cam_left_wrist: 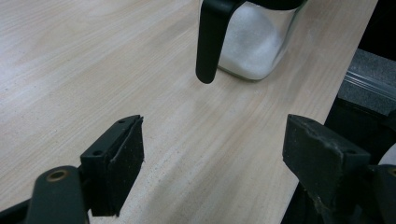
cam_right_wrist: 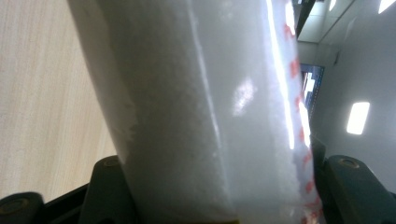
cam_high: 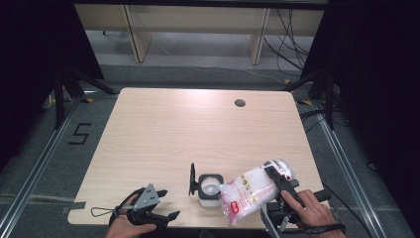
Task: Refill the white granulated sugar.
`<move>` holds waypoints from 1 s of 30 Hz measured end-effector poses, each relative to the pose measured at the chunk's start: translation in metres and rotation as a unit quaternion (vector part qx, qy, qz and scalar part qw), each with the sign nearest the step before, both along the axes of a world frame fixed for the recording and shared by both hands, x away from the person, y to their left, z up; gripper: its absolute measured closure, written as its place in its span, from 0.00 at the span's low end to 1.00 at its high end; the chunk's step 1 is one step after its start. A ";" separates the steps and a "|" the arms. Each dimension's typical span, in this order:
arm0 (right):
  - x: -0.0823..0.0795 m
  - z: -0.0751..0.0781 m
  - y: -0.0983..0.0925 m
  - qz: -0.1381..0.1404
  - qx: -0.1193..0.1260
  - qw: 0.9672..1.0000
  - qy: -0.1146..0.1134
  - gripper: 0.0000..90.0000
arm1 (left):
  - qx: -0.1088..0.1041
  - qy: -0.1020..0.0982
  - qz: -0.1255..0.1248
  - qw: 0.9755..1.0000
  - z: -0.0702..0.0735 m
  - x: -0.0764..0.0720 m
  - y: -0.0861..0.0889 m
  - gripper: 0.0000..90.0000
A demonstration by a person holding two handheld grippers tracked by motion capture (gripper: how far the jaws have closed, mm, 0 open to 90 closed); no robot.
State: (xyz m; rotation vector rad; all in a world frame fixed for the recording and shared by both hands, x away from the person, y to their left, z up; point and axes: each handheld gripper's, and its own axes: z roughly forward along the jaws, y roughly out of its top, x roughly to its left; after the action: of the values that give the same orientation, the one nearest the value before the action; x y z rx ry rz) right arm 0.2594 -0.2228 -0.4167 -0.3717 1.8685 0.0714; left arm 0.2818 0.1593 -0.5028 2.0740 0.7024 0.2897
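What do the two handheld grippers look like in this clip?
Both are black. The left gripper carries a grey three-cornered plate with holes and trails a thin looped cable; its jaws end in blocky black pads. The right gripper has a black body with a cable trailing past the wrist.

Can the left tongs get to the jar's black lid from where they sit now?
Probably yes. The left tongs stand open with bare table ahead, and the lid hangs off the jar just beyond.
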 end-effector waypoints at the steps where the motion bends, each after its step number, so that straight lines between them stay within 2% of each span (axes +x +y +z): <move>1: 0.000 0.000 0.000 0.001 -0.002 1.000 -0.002 0.48 | 0.000 0.001 0.000 1.000 0.000 0.000 0.000 0.22; 5: -0.001 -0.001 0.001 -0.005 0.001 1.000 0.006 0.48 | 0.000 0.000 0.000 1.000 0.000 0.000 0.000 0.22; 6: -0.001 -0.001 0.002 0.005 0.001 1.000 0.005 0.48 | 0.000 0.000 0.000 1.000 0.000 0.000 0.000 0.22; 9: -0.001 0.000 0.003 0.006 -0.001 1.000 0.003 0.48 | -0.001 0.000 0.000 1.000 0.000 0.000 0.000 0.22; 10: -0.002 0.000 0.003 0.003 0.000 1.000 0.004 0.48 | -0.002 0.008 0.007 1.000 0.000 -0.001 0.000 0.22; 11: -0.003 -0.001 0.002 -0.004 0.013 1.000 0.004 0.48 | -0.002 0.008 0.007 1.000 0.000 -0.001 0.000 0.22; 12: -0.001 0.002 0.002 0.005 -0.007 1.000 0.000 0.48 | 0.000 0.000 0.000 1.000 0.000 0.000 0.000 0.22; 13: -0.001 0.002 0.002 0.005 -0.007 1.000 0.000 0.48 | 0.000 0.000 0.000 1.000 0.000 0.000 0.000 0.22; 14: -0.002 -0.001 -0.001 -0.016 0.014 1.000 0.008 0.48 | 0.000 0.000 0.000 1.000 0.000 0.000 0.000 0.22; 18: -0.002 -0.002 -0.001 -0.012 0.017 1.000 0.007 0.48 | 0.004 0.003 -0.002 1.000 0.001 0.000 0.000 0.22; 19: -0.001 0.001 0.002 0.005 -0.006 1.000 -0.002 0.48 | 0.004 0.002 -0.002 1.000 0.001 0.000 0.000 0.22; 20: -0.002 -0.003 0.001 -0.008 0.012 1.000 0.012 0.48 | 0.001 0.001 0.000 1.000 0.000 0.000 0.000 0.22; 22: -0.001 -0.001 0.003 0.008 0.002 1.000 0.007 0.48 | 0.002 0.000 0.000 1.000 0.000 0.000 0.000 0.22; 23: -0.001 -0.002 0.003 0.007 0.002 1.000 0.007 0.48 | -0.003 0.009 0.008 1.000 0.000 -0.001 0.000 0.22; 24: -0.001 -0.001 0.003 0.004 0.001 1.000 0.007 0.48 | -0.003 0.008 0.008 1.000 0.000 -0.001 0.000 0.22; 26: -0.003 -0.004 0.000 -0.015 0.021 1.000 0.013 0.48 | -0.003 0.008 0.008 1.000 0.000 -0.001 0.000 0.22; 27: -0.001 0.001 0.001 0.001 -0.002 1.000 0.002 0.48 | -0.003 0.008 0.008 1.000 0.000 -0.001 0.000 0.22; 30: -0.002 -0.001 -0.001 -0.013 0.015 1.000 0.007 0.48 | -0.002 0.004 0.003 1.000 0.000 -0.001 0.000 0.22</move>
State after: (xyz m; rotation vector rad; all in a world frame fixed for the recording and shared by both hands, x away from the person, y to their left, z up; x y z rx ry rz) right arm 0.2575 -0.2241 -0.4179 -0.3270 1.8840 0.0844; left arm 0.2812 0.1589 -0.5029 2.0705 0.7129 0.2844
